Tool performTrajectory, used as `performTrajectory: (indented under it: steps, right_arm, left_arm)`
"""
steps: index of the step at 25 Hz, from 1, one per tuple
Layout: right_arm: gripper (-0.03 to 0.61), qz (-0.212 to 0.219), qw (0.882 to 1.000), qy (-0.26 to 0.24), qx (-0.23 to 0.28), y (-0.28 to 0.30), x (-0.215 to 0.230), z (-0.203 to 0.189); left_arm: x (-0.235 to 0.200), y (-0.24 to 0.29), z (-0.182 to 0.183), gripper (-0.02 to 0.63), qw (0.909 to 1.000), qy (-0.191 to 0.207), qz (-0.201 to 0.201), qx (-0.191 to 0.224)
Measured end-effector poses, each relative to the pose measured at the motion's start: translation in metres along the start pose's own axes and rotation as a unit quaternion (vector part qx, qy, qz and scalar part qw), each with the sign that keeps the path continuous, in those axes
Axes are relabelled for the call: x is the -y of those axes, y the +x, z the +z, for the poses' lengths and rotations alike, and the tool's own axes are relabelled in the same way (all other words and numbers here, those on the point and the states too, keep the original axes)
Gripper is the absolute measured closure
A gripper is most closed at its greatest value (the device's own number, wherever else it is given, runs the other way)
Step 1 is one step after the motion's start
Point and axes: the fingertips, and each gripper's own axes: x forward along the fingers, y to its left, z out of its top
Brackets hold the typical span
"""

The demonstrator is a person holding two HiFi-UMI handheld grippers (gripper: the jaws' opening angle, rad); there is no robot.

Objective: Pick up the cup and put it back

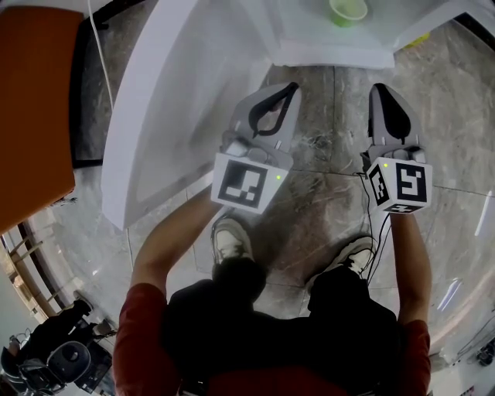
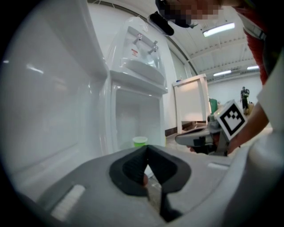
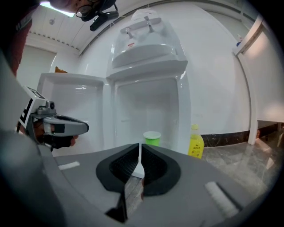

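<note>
Grey left claw, jaws together and empty, points toward the green cup standing upright well ahead inside the white cabinet, while the right claw alongside is likewise pressed together on nothing

Grey marble floor, white wall, ceiling strip lights.

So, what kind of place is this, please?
Probably a large indoor hall or workshop, not a home: what looks like a white water dispenser with a green cup in its open lower compartment, a polished stone floor, and strip ceiling lights.
</note>
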Motion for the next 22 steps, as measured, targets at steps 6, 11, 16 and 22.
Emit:
performTrajectory:
  steps: [6,11,16,22]
  right_arm:
    - [0.506,0.020,0.999,-0.010,-0.025,0.028,-0.001,-0.007]
    - [0.434,0.017,0.999,0.008,-0.029,0.059,0.006,-0.004]
    - [0.336,0.000,0.999,0.009,-0.034,0.089,0.014,-0.004]
    - [0.258,-0.009,0.999,-0.009,-0.031,0.121,0.015,-0.006]
  left_arm:
    - [0.000,0.006,-0.006,0.614,1.0000,-0.008,0.000,-0.002]
    - [-0.002,0.010,-0.010,0.614,0.9999,-0.012,0.001,-0.005]
    - [-0.007,0.013,-0.012,0.614,0.9998,-0.019,0.003,-0.005]
    - [-0.008,0.015,-0.021,0.614,0.9997,-0.020,0.004,-0.010]
